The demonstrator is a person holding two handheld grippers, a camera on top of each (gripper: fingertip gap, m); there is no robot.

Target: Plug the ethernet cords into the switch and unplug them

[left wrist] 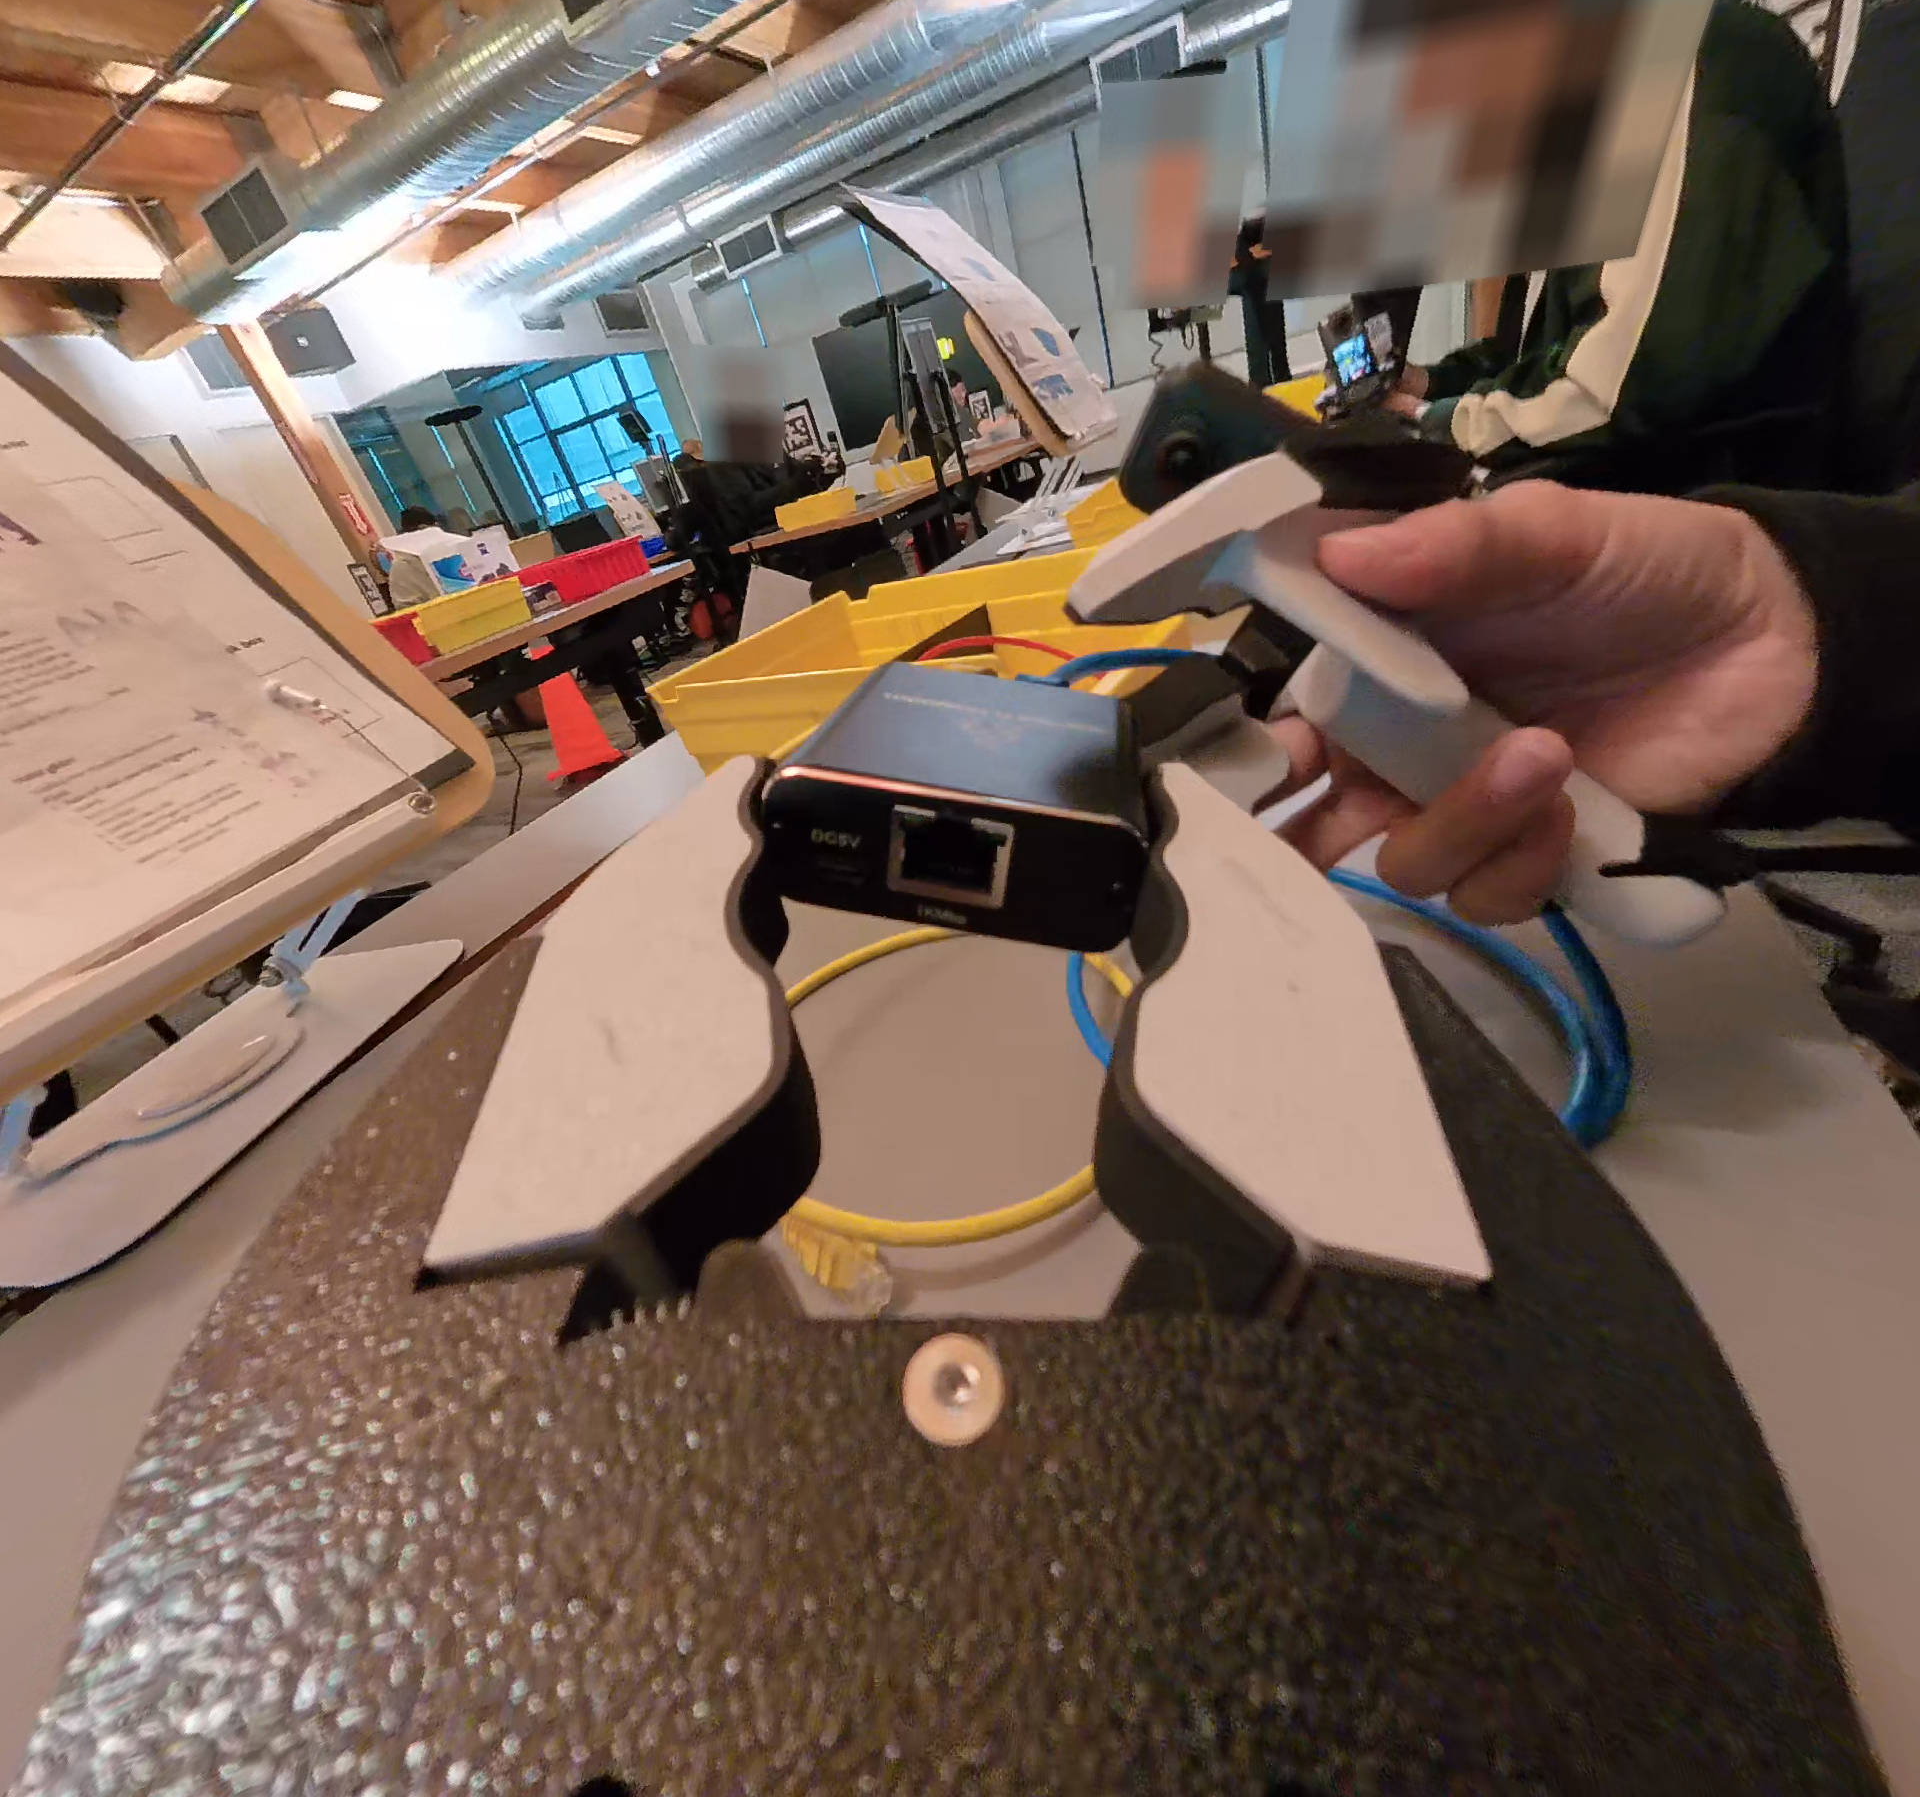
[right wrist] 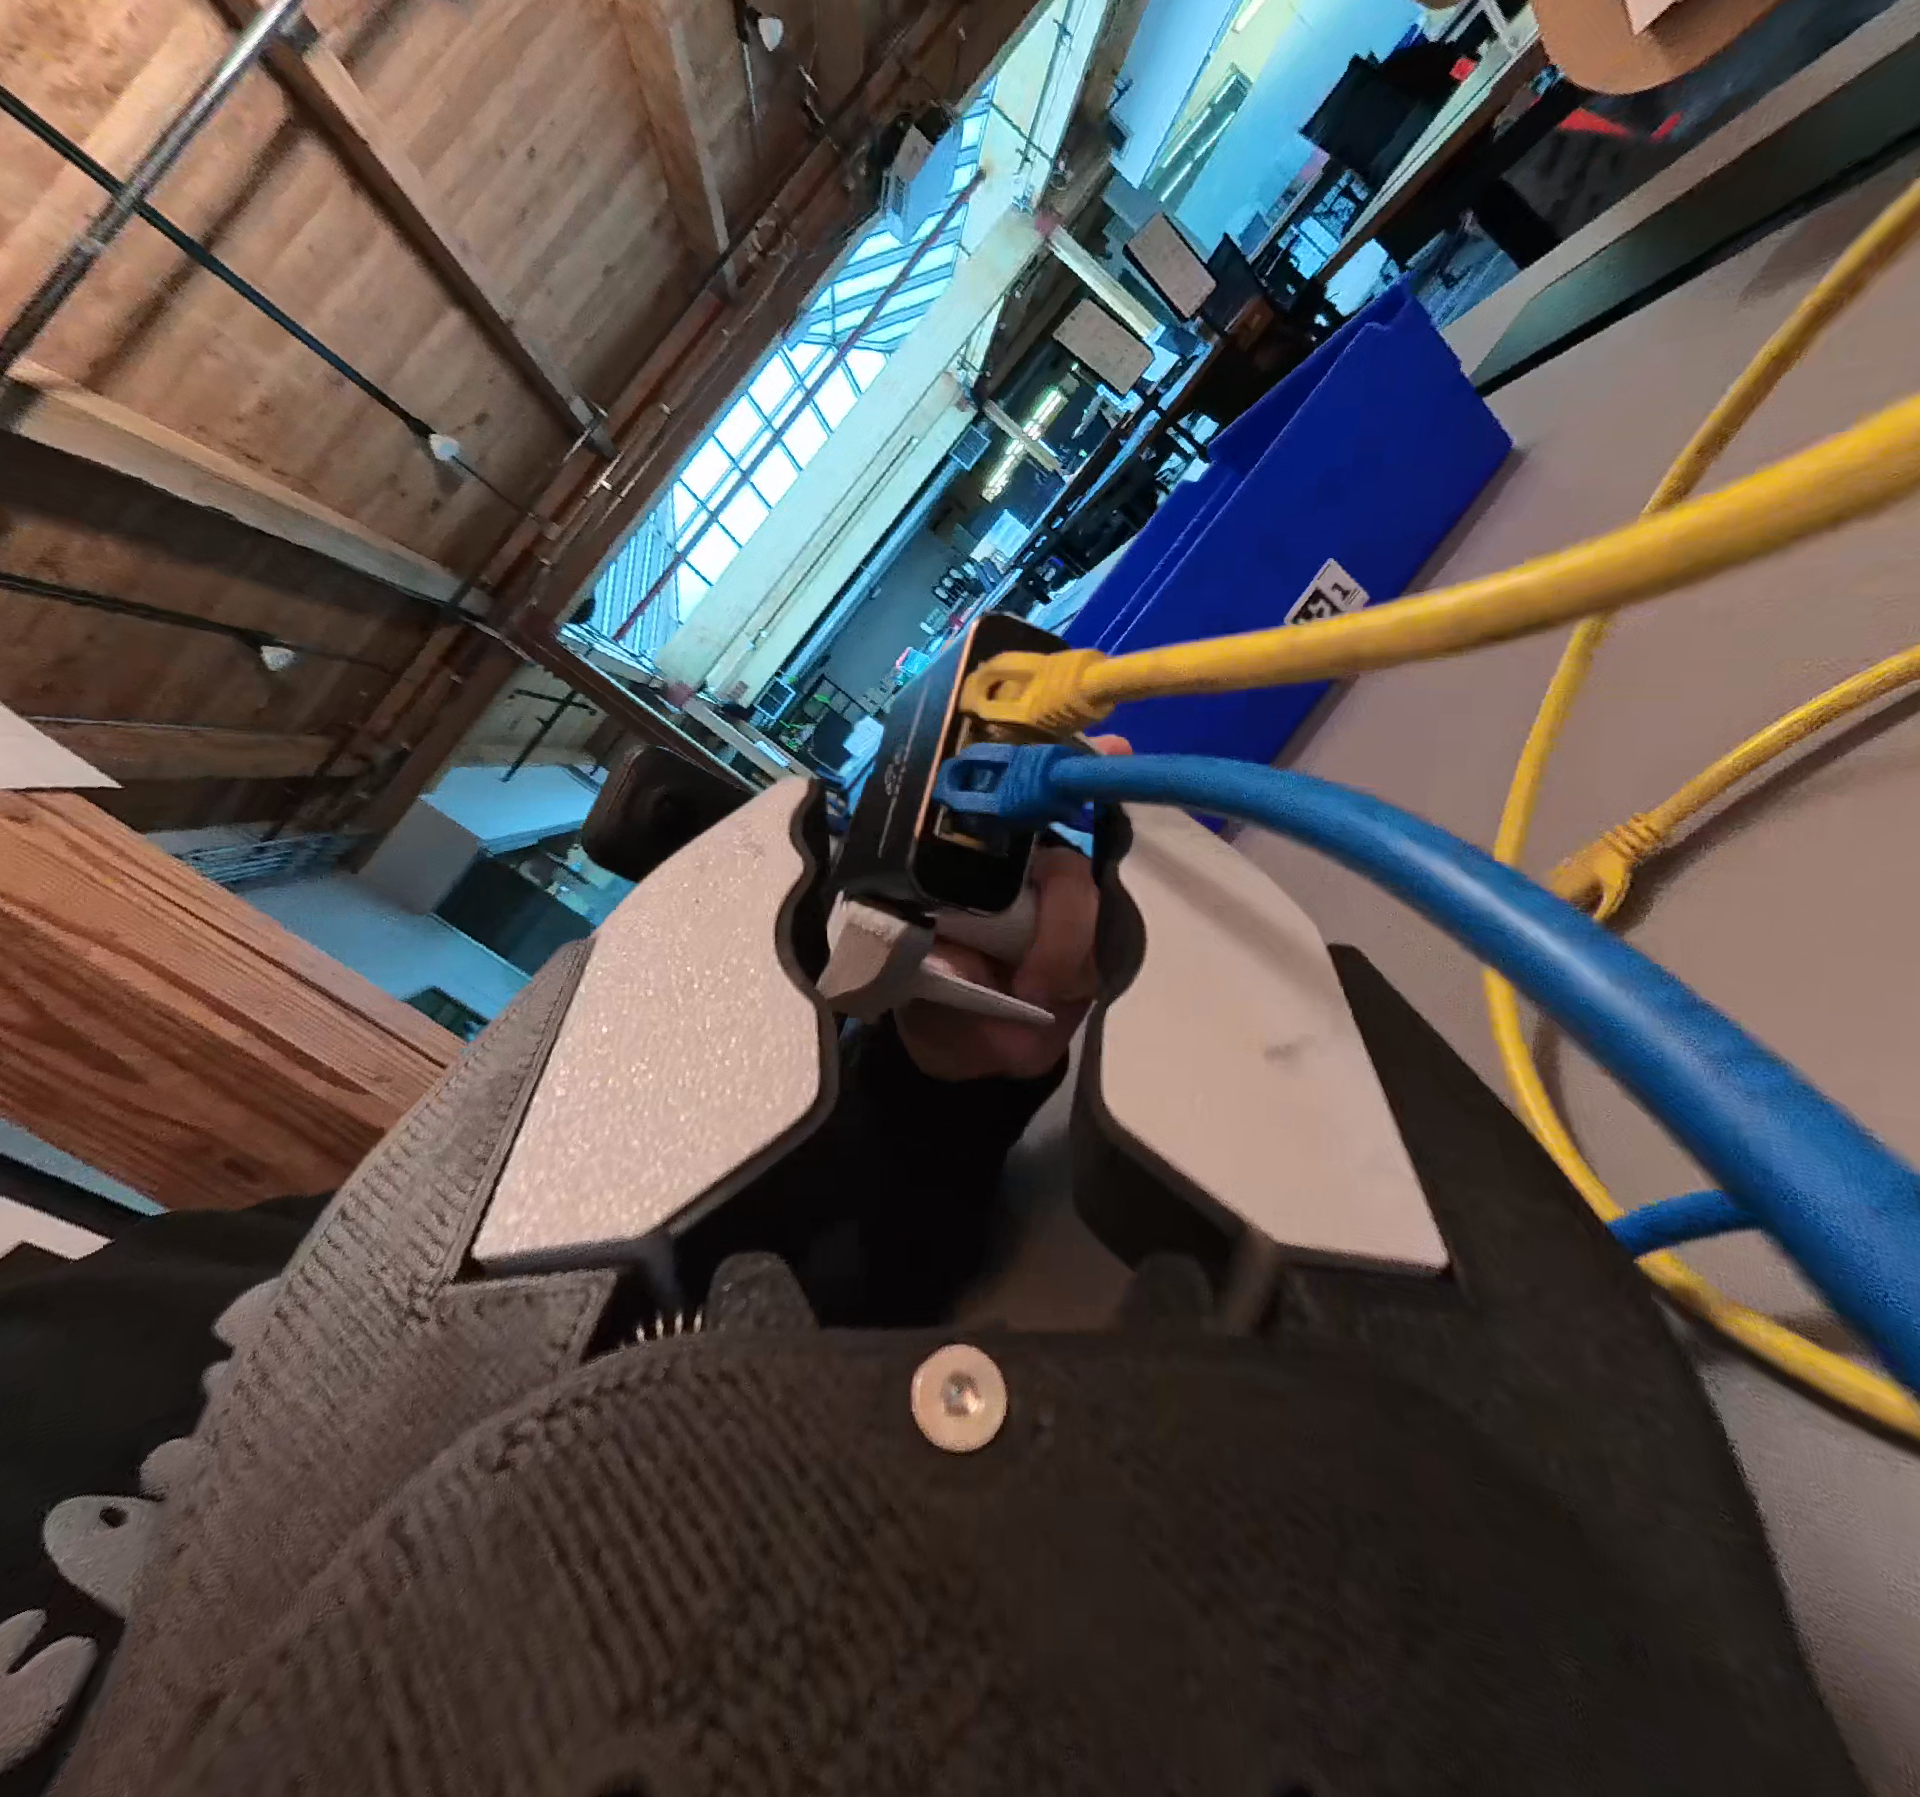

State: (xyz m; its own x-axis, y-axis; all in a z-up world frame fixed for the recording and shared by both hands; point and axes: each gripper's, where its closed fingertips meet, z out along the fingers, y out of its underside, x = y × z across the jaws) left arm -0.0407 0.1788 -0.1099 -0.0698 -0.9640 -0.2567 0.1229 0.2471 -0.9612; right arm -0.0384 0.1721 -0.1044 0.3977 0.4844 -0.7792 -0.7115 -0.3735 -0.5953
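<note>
My left gripper (left wrist: 956, 802) is shut on the black switch (left wrist: 935, 760) and holds it above the grey table (left wrist: 1714, 1280), with one empty port facing the camera. In the right wrist view the switch (right wrist: 925, 791) has a yellow cord (right wrist: 1351, 625) and a blue cord (right wrist: 1455, 874) plugged into its far side. My right gripper (right wrist: 961, 812) is open, with the blue plug (right wrist: 987, 776) between its fingertips. A hand holds the right gripper behind the switch in the left wrist view (left wrist: 1195, 552). A loose yellow plug (left wrist: 836, 1264) lies on the table. A red cord (left wrist: 977, 646) shows behind the switch.
Yellow bins (left wrist: 790, 677) stand behind the switch. A paper on a wooden stand (left wrist: 156, 708) is at the left. A blue bin (right wrist: 1330, 521) lies at the table's far side. A coil of blue cord (left wrist: 1590, 1030) lies at the right. A person in a dark jacket (left wrist: 1766, 293) is close by.
</note>
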